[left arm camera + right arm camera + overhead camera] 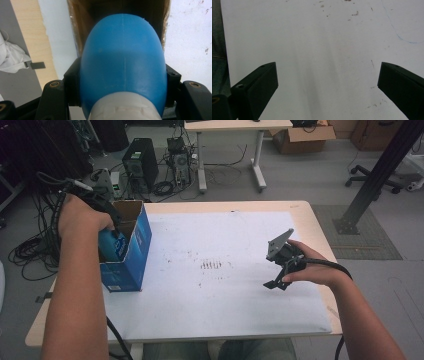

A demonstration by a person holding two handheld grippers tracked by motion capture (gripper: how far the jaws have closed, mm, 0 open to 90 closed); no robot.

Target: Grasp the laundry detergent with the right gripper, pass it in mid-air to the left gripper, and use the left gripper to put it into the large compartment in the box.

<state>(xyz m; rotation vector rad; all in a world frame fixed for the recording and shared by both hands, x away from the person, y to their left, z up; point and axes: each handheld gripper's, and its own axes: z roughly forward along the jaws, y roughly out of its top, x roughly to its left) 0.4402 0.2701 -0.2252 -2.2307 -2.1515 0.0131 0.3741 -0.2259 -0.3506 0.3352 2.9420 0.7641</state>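
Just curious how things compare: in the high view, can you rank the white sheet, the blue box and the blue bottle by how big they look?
1. White sheet, covering most of the table.
2. Blue box, open at the top.
3. Blue bottle, partly hidden inside the box, so its full size is unsure.

Both grippers black w/ brass-coloured screws; right gripper has grey three-cornered plate (black cable trailing).

The open box is standing at the left edge of the surface, directly below the left gripper's fingers that are holding the bottle over it, while the right gripper is resting well apart to its right.
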